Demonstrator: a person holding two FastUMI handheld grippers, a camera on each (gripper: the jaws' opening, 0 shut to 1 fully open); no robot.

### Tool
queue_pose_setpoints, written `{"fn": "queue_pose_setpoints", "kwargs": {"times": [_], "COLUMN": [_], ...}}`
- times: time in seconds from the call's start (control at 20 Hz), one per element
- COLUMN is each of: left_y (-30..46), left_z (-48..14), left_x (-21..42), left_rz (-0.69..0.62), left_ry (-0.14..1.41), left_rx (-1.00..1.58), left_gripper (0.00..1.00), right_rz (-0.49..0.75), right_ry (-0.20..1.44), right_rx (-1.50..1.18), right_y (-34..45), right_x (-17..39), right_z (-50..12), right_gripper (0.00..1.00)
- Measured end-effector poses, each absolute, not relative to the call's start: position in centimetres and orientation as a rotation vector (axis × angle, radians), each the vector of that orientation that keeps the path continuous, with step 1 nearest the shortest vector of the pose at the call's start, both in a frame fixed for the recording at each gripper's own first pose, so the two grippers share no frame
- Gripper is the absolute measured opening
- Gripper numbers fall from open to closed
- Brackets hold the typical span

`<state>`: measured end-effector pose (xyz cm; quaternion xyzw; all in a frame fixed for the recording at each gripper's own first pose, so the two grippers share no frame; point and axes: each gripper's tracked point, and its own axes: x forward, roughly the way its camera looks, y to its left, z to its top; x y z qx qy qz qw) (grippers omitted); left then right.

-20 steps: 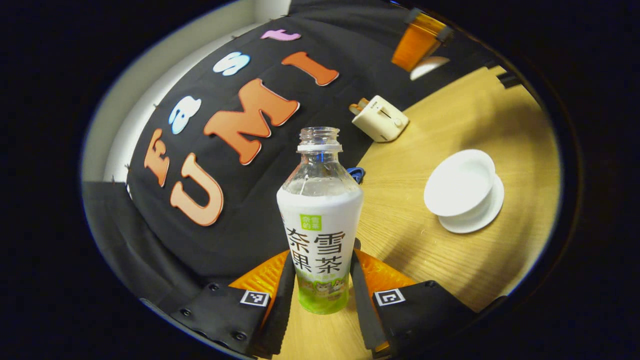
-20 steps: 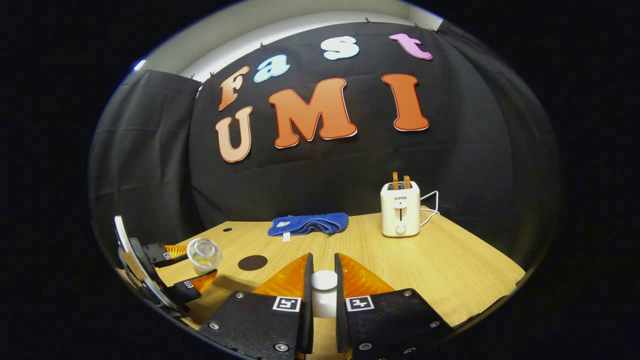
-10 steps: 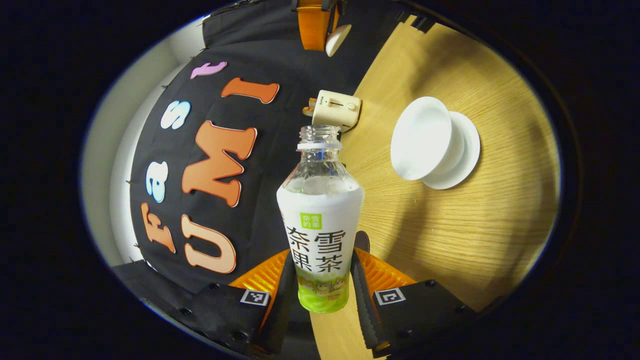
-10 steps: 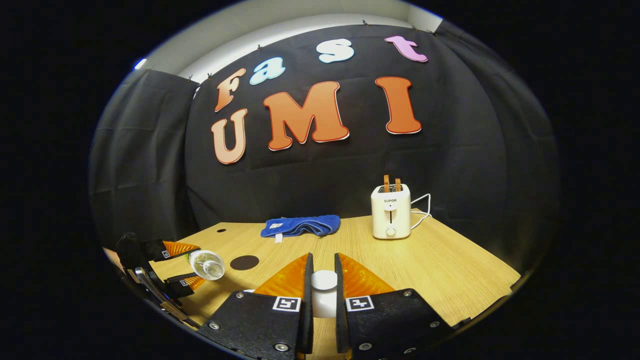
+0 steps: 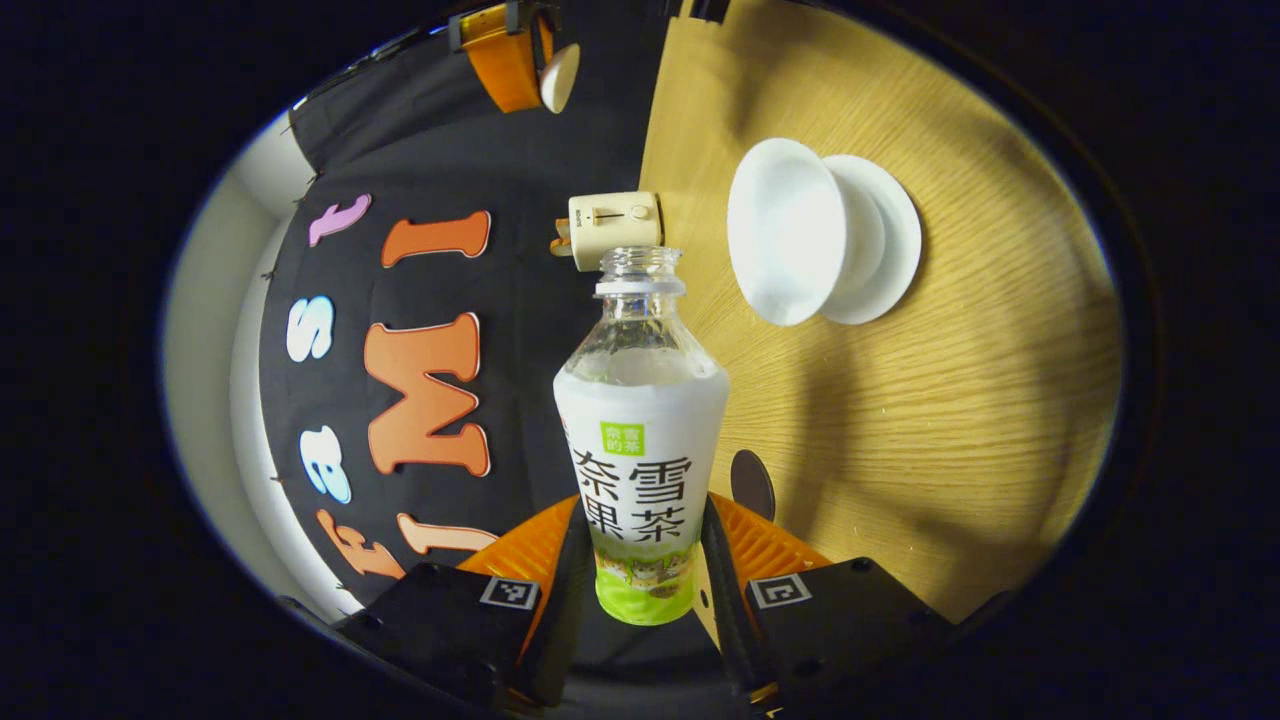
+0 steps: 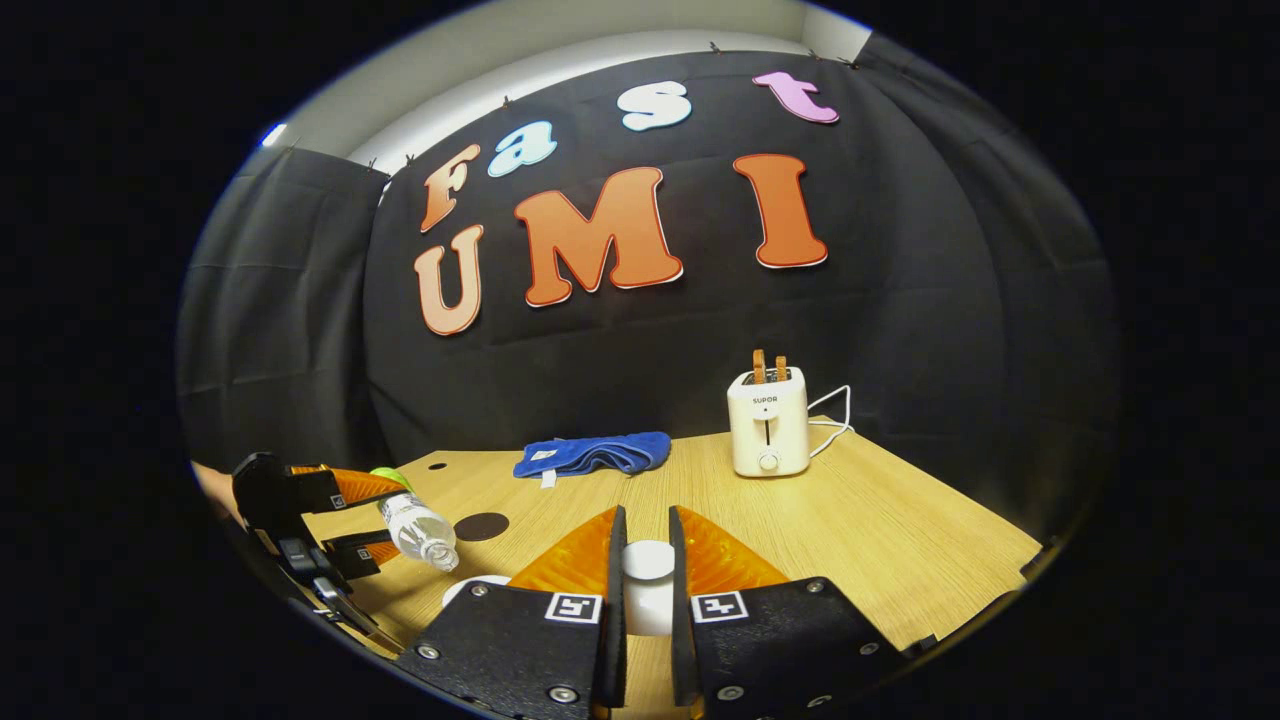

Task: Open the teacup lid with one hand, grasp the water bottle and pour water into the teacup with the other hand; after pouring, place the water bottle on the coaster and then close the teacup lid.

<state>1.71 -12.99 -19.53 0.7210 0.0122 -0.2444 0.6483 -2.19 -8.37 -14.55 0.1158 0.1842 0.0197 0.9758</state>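
My left gripper is shut on the water bottle, a capless clear bottle with a white and green label. The bottle lies steeply tipped, its mouth close to the open white teacup on its saucer. In the right gripper view the tilted bottle points mouth-down at the cup's rim, held by the left gripper. I see no stream of water. My right gripper is shut on the knob of the white teacup lid, held in the air. The round dark coaster lies bare on the table.
A cream toaster with its cord stands at the back of the wooden table, and a folded blue cloth lies to its left. The right gripper with the lid hangs beyond the cup in the left gripper view.
The left gripper has rolled the bottle further over, from slightly tilted to nearly level, mouth nearing the cup. The right gripper has stayed put with the lid, drifting slightly.
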Motion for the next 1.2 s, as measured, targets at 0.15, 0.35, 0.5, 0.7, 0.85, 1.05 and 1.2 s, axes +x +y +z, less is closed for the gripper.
{"fn": "queue_pose_setpoints", "kwargs": {"times": [0.15, 0.35, 0.5, 0.7, 0.85, 1.05, 1.2], "left_y": [-12.9, -12.9, -13.1, -13.0, -13.0, -12.9, -12.9], "left_z": [-19.6, -19.6, -19.3, -18.8, -18.5, -17.7, -17.2], "left_x": [2.2, 2.2, 2.6, 2.7, 3.1, 3.4, 3.6], "left_rz": [-0.567, -0.578, -0.568, -0.556, -0.544, -0.527, -0.518], "left_ry": [0.021, 0.005, -0.011, -0.027, -0.045, -0.072, -0.09], "left_rx": [1.701, 1.759, 1.779, 1.805, 1.828, 1.861, 1.886], "left_gripper": [0.59, 0.62, 0.59, 0.62, 0.62, 0.59, 0.62], "right_rz": [0.039, 0.038, 0.04, 0.047, 0.045, 0.047, 0.051], "right_ry": [0.374, 0.372, 0.374, 0.37, 0.364, 0.359, 0.36], "right_rx": [0.226, 0.243, 0.239, 0.237, 0.237, 0.234, 0.23], "right_y": [-8.8, -8.9, -8.8, -8.7, -8.8, -8.7, -8.4], "right_x": [-2.4, -2.4, -2.4, -2.4, -2.4, -2.4, -2.5], "right_z": [-14.7, -14.7, -14.9, -14.6, -14.5, -14.3, -14.5], "right_gripper": [0.18, 0.18, 0.18, 0.18, 0.18, 0.18, 0.18]}}
